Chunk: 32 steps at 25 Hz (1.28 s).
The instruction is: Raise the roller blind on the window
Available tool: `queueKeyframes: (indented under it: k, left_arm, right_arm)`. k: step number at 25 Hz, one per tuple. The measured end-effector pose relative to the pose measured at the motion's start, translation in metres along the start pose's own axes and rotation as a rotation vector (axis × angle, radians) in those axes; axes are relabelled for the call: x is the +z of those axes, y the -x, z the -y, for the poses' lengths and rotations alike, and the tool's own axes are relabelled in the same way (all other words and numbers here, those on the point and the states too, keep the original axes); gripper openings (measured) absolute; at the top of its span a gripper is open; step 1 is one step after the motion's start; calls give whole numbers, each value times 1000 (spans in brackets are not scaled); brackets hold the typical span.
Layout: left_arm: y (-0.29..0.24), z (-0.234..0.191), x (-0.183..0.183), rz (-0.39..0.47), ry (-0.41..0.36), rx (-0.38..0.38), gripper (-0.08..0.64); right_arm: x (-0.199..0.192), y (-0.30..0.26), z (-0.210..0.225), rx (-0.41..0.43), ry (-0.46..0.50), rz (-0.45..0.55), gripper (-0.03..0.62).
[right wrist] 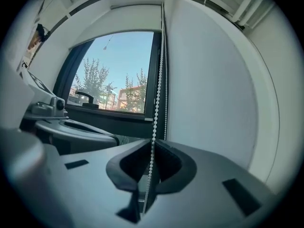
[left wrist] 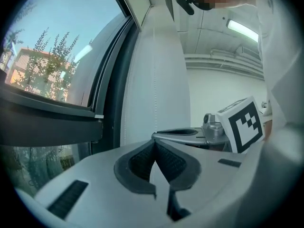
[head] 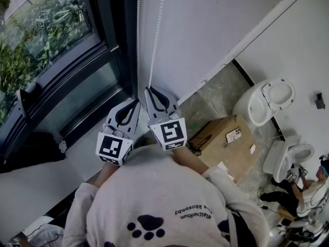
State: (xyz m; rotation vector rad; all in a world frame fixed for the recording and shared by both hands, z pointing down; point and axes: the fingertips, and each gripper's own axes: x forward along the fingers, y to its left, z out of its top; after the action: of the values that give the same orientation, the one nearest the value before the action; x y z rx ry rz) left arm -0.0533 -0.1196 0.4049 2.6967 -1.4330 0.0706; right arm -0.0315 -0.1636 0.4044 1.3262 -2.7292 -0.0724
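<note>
**Right hand-held gripper pinches the bead chain beside the window**

The right hand-held gripper (head: 150, 90) points up the white wall (head: 216, 24) with its jaws closed narrowly on the bead chain (head: 158, 30). In the right gripper view the beads (right wrist: 158, 80) run down from above, along the window frame's right edge, and pass straight between the dark pads (right wrist: 167, 163).

The left hand-held gripper (head: 136, 102) sits just beside it, on the window side. Its jaws meet at the tips, and no beads show between its pads (left wrist: 173, 163). A second, fainter strand (head: 138, 35) hangs in line with its tip; I cannot tell whether they touch.

The window (head: 46, 35) glass is uncovered, with trees and sky visible through it. A white band (right wrist: 133, 15) crosses the top of the opening in the right gripper view; it may be the roller blind, but that is not certain.

On the floor by the wall lie a cardboard box (head: 221, 138) and two white toilets (head: 264, 102), with another person (head: 308, 184) near them.
</note>
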Motion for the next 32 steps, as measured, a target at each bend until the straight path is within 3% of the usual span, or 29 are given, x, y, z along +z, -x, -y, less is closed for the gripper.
queueKeyframes:
  k: [4,6,15,32]
  left_arm:
    - [2,-2,2,9,6,13,6]
    - [3,-4,8,30,3,27,6]
    - [12,-6,40,105,-21,85,6]
    - [27,6,51,115,-40,135,6]
  right_arm:
    - [7,9,0,-25,7,15,84]
    - [11,14,-1,-32,9,21,84]
    - [29,34,-2,-46,-37,27,12]
    - [51,66,-7,-97,6,54,9]
